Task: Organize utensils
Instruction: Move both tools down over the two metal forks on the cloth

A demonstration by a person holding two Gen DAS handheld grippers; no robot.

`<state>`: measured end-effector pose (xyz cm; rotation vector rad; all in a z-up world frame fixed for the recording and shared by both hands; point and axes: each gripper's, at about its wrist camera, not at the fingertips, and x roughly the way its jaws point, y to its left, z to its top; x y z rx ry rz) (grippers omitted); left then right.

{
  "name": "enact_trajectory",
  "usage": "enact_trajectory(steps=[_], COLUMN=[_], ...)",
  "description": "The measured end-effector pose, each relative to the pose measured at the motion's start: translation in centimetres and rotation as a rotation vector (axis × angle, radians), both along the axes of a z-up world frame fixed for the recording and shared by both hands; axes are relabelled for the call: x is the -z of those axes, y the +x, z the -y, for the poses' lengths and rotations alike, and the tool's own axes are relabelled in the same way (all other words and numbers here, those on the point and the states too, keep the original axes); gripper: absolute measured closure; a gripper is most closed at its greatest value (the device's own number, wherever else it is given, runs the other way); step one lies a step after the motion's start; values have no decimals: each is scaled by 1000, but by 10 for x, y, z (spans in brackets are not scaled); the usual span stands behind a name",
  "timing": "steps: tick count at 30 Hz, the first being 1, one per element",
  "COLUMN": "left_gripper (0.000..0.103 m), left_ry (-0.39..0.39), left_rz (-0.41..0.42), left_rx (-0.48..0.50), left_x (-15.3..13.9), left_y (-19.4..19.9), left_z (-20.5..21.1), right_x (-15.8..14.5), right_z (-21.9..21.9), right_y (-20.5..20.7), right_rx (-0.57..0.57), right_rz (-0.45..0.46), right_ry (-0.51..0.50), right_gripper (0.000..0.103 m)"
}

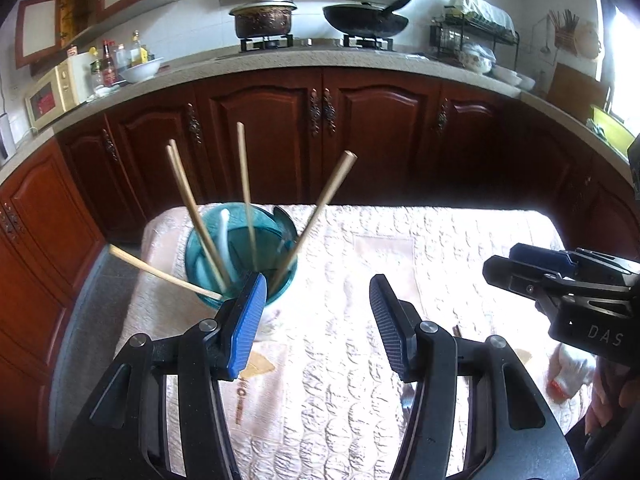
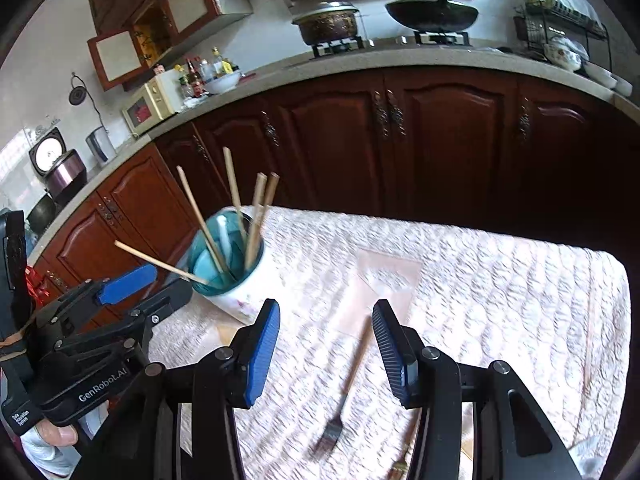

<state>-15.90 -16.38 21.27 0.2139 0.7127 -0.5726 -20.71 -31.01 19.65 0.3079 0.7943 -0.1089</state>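
A white holder with a teal inside (image 1: 240,256) stands at the table's far left corner and holds several wooden chopsticks (image 1: 192,212) and a white spoon (image 1: 222,236). It also shows in the right wrist view (image 2: 236,280). My left gripper (image 1: 316,320) is open and empty, its left finger just in front of the holder. My right gripper (image 2: 326,344) is open and empty above a fork with a wooden handle (image 2: 348,384) lying on the cloth. A second fork (image 2: 402,460) lies partly hidden under the right finger.
The table wears a pale quilted cloth (image 2: 500,300). Dark red cabinets (image 1: 320,132) and a counter with a stove, pot (image 1: 262,18) and wok (image 1: 366,20) stand behind. A white cloth (image 1: 572,368) lies at the table's right edge.
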Motion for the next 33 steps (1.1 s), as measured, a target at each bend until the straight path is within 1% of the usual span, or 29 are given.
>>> enact_trajectory(steps=[4,13,18,21,23,27,28,29,30,33], left_gripper=[50,50,50,50,50,50,50,50,50,50], left_ry=[13,28,37,33,33,40,40,44,53,70], left_rz=[-18,-54,-71,-106,-131,-196,-211,-234,-255,-282], left_rx=[10,12,20,24,27,45,52,63,72,85], left_x=[11,28,37,44,51,69,72,78,83,95], left_y=[-4,1,4,10,11,17,16,17,19,20], left_z=[9,18,21,21,21,23,25,27,30,37], right_x=[12,39,56,68,79,112,120,130,141,165], right_z=[12,37,43,44,47,57,59,61,63,70], right_y=[-13,-36,-40,-37,-36,-29,-25,-21,-16,-2], right_rx=[27,87,98,105,107,113,112,111,108,116], right_rz=[-27,-92,-125,-157,-179,-251,-271,-290,-311,-361], right_ry=[4,13,17,25,41,95,104,110,116,142], right_gripper=[57,57,57,57,57,57,58,62,63,70])
